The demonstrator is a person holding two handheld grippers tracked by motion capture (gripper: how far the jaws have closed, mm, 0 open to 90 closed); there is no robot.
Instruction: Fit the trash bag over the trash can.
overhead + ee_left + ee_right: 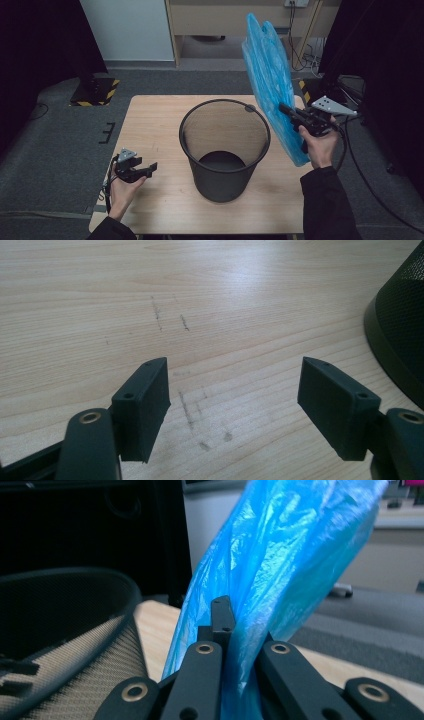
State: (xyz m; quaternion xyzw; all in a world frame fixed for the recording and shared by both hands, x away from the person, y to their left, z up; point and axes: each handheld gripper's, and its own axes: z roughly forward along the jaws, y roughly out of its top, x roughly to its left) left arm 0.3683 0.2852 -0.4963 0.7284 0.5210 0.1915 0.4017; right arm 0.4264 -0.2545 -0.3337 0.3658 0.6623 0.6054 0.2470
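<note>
A black mesh waste bin [224, 145] stands upright in the middle of the wooden table [155, 125]. To its right my right gripper [286, 109] is shut on a blue plastic bag [272, 80], held up off the table so it stands tall beside the bin's rim. In the right gripper view the blue bag [280, 560] is pinched between the jaws, with the bin [65, 625] at the left. My left gripper [150, 168] rests low at the table's front left, open and empty. In the left gripper view its fingertips [142, 400] stand wide apart over bare wood, the bin [400, 335] at the right edge.
Grey carpet surrounds the table. A yellow-and-black striped stand base [95, 91] sits on the floor at the back left. Cables [305, 55] and a wooden cabinet lie behind the table. A black cable trails from the right gripper off the table's right side.
</note>
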